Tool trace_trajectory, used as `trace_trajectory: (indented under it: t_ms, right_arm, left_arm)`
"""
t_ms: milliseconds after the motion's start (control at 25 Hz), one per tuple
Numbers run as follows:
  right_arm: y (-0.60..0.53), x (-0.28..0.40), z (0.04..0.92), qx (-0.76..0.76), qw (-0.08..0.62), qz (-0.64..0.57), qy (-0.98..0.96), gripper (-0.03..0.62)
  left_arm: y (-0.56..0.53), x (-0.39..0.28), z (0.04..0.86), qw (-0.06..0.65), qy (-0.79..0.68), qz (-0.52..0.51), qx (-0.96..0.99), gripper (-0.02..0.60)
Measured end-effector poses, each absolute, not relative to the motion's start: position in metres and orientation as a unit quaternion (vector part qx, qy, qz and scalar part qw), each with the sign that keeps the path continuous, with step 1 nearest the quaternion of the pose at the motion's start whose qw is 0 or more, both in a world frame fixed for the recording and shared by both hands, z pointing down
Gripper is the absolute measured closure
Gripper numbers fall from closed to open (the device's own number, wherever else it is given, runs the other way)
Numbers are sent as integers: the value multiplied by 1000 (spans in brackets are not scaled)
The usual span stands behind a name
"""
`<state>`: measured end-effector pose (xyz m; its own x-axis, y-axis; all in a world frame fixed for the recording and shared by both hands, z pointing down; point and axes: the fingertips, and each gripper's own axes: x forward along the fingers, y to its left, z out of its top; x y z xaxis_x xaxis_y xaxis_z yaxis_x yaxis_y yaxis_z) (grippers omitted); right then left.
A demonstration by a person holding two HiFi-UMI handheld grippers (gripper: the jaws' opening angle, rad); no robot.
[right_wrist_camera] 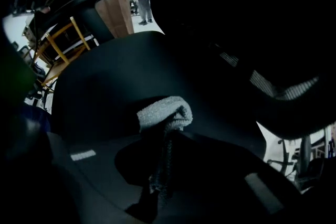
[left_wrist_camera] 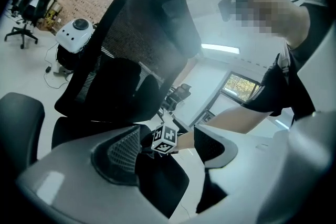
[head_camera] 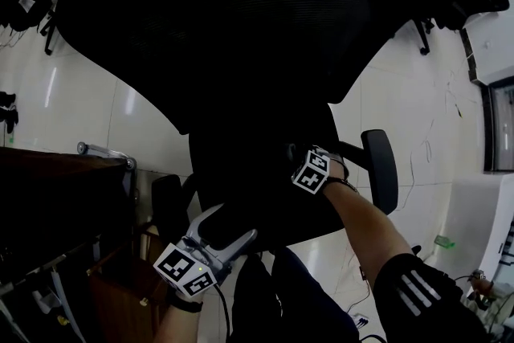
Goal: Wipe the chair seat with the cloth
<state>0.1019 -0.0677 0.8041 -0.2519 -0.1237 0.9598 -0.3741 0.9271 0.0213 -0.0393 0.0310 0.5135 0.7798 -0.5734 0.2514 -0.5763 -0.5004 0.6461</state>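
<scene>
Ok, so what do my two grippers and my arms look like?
Each claw carries a white cube with black square markers. The left claw has pale grey curved jaws with dark textured pads; the right claw is too dark to tell. The right arm wears a short black sleeve with white stripes, and each wrist a dark band.

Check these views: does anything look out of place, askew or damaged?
Nothing stands out. The right tongs are shut on the bunched grey cloth over the chair seat; the left tongs are open and empty at the seat's near edge.
</scene>
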Motion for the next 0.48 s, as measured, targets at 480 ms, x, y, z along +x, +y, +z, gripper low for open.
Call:
trace_trajectory:
  t_ms: [480]
  right_arm:
    - [-46, 22, 768, 151, 538, 123, -820, 563]
  left_arm:
    - [40, -53, 503, 368, -338, 12, 866, 236]
